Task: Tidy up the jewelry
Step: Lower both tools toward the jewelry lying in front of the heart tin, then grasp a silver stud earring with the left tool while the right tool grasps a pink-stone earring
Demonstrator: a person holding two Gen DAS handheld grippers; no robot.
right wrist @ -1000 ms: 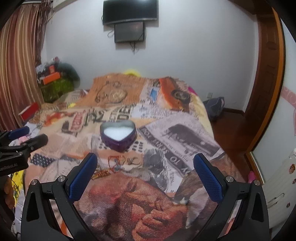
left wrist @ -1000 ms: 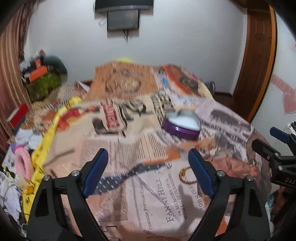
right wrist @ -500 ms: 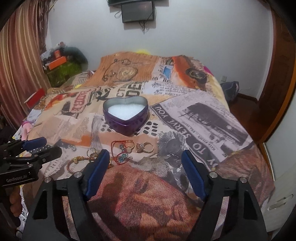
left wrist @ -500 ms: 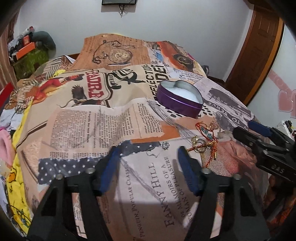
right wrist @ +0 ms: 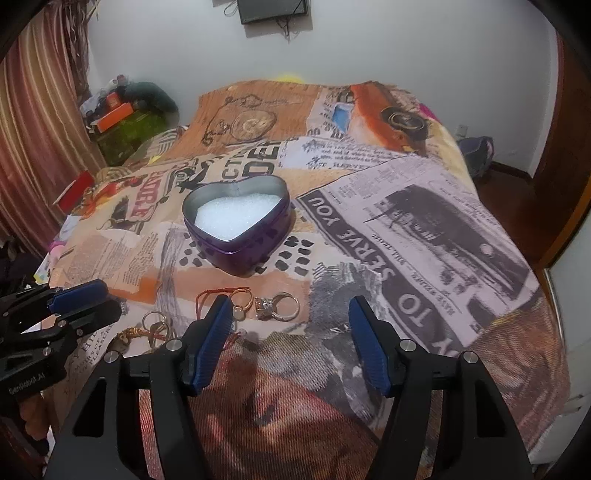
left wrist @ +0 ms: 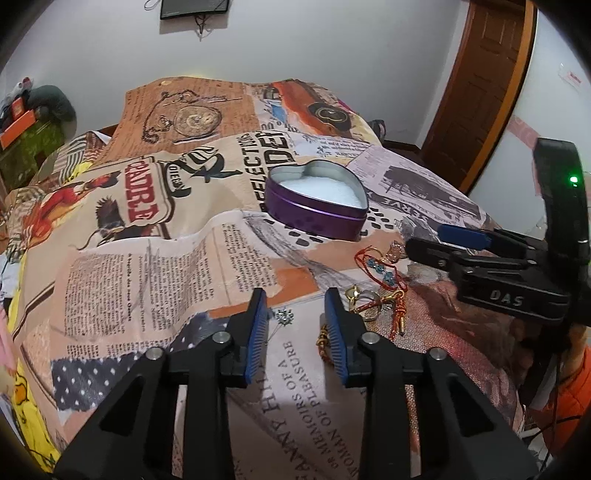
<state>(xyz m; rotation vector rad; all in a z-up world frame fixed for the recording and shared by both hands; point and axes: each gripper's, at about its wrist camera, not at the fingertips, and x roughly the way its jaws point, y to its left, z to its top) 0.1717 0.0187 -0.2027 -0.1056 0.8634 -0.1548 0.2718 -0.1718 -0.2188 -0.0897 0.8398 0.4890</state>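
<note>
A purple heart-shaped tin with white foam inside sits open on the printed bedspread; it also shows in the right wrist view. Loose jewelry lies in front of it: a small silver stud, a red thread bracelet, gold rings and a silver ring. My left gripper is partly open and empty, low over the bed with the stud between its fingertips. My right gripper is open and empty, just short of the rings.
The bedspread covers the whole bed, which drops off at the right. Clutter and boxes stand at the back left by a curtain. A wooden door is at the right. A screen hangs on the wall.
Both grippers have moved forward and down toward the jewelry. The left gripper's jaws have narrowed a lot around the stud. The right gripper's jaws have narrowed a little.
</note>
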